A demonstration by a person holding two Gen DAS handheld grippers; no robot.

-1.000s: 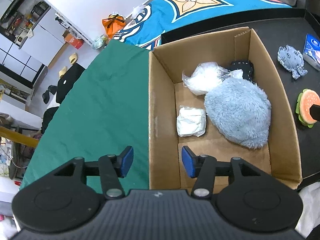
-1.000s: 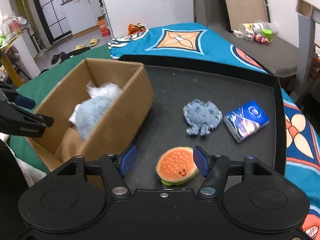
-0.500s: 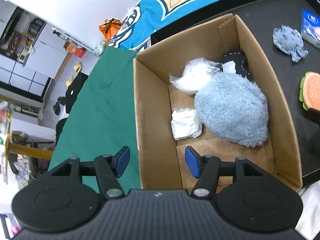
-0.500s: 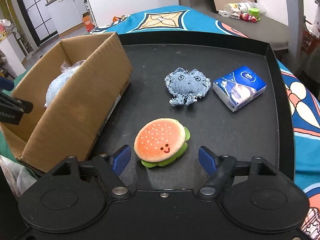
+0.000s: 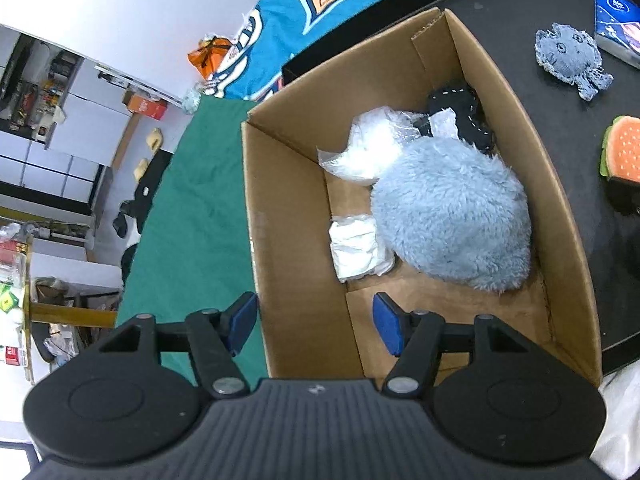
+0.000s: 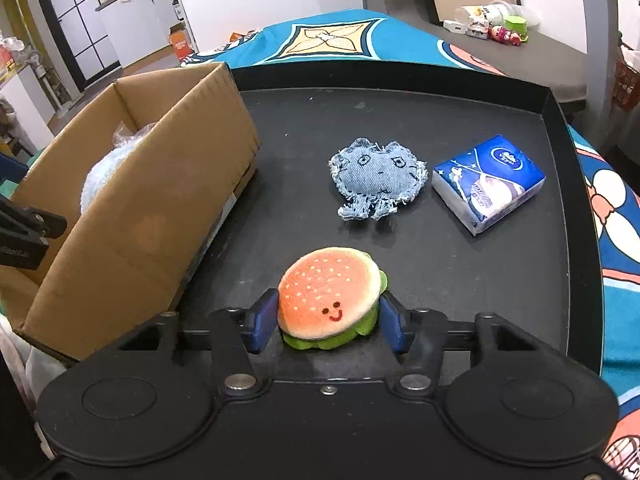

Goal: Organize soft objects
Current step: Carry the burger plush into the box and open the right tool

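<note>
1 black plush [image 5: 460,110] half hidden behind fluffy blue toy [image 5: 452,216].

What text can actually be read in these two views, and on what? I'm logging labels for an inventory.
Tissue pack: a round white logo and printed wording, too blurred to read.
Left gripper side, seen at the right wrist view's left edge: pale lettering, blurred and cut off, unreadable.
Burger plush: only a stitched smile, no words.
Nothing else carries legible text.

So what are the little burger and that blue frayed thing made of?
The burger looks like soft plush: short fuzzy pile and a stitched smile. The blue frayed toy appears to be stuffed denim, with woven texture and fraying edges.
</note>
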